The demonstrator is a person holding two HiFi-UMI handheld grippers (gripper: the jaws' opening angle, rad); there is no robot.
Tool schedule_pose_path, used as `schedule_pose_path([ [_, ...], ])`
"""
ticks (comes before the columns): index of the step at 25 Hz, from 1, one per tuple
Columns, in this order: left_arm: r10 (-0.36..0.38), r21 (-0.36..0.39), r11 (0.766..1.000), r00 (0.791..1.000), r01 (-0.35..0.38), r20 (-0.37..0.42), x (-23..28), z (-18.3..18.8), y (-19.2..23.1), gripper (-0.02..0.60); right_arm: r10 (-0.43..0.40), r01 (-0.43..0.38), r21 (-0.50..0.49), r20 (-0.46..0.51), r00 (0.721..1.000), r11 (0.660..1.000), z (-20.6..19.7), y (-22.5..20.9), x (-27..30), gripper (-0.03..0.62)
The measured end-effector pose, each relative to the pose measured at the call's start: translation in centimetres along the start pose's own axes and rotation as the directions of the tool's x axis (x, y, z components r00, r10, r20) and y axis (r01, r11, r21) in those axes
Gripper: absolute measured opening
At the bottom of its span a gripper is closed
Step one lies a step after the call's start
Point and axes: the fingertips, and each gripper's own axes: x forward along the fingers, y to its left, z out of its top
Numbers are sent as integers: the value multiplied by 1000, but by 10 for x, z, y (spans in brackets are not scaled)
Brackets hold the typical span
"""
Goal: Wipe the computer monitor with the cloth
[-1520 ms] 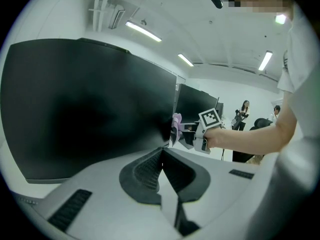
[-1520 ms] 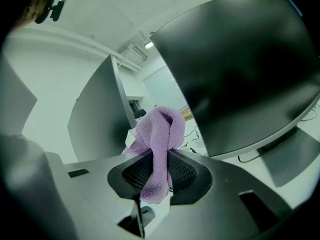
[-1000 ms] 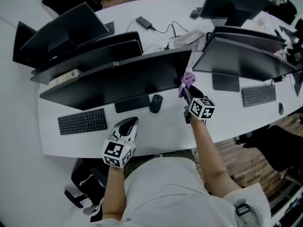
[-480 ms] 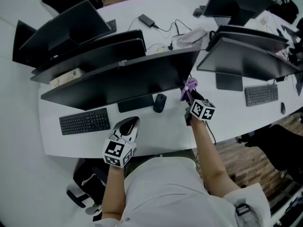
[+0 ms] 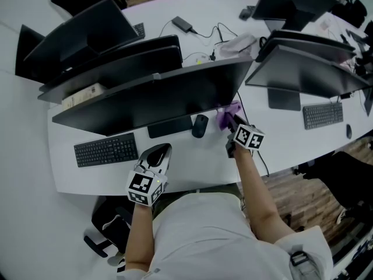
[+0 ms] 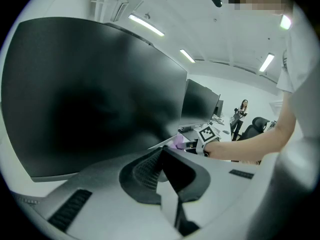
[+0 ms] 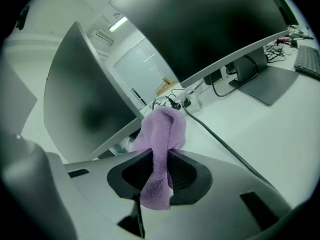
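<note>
The wide black monitor point(image 5: 151, 98) stands in the middle of the white desk and fills the left gripper view point(image 6: 90, 94). My right gripper point(image 5: 232, 121) is shut on a purple cloth point(image 5: 227, 113), which bunches above its jaws point(image 7: 160, 134). The cloth sits under the monitor's lower right corner, whose edge shows to its left point(image 7: 85, 104); I cannot tell if they touch. My left gripper point(image 5: 158, 153) rests low over the desk in front of the monitor's base. Its jaws meet with nothing between them point(image 6: 162, 154).
A black mouse point(image 5: 200, 125) lies just left of the cloth, and a keyboard point(image 5: 105, 149) lies at the front left. More monitors stand to the right point(image 5: 303, 69) and behind point(image 5: 81, 37). A black cable point(image 7: 220, 139) crosses the desk beyond the cloth. A person point(image 6: 242, 111) stands far off.
My right gripper has carried the cloth down and a little left, from beside the monitor's right edge to under its lower corner near the mouse. The left gripper has stayed put.
</note>
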Motion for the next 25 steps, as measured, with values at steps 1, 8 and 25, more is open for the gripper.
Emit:
schedule_pose_path([
  [1, -1, 0, 1000, 1000, 1, 2, -1, 0, 1, 2, 4, -4, -2, 1, 1000, 1000, -2, 3, 0, 100],
  [8, -7, -1, 1000, 1000, 7, 12, -10, -2, 6, 2, 26, -26, 7, 27, 999, 1000, -2, 20, -1, 100],
  [25, -15, -27, 1000, 999, 16, 52, -37, -14, 29, 2, 97, -97, 53, 2, 995, 994, -25, 72, 6, 100],
])
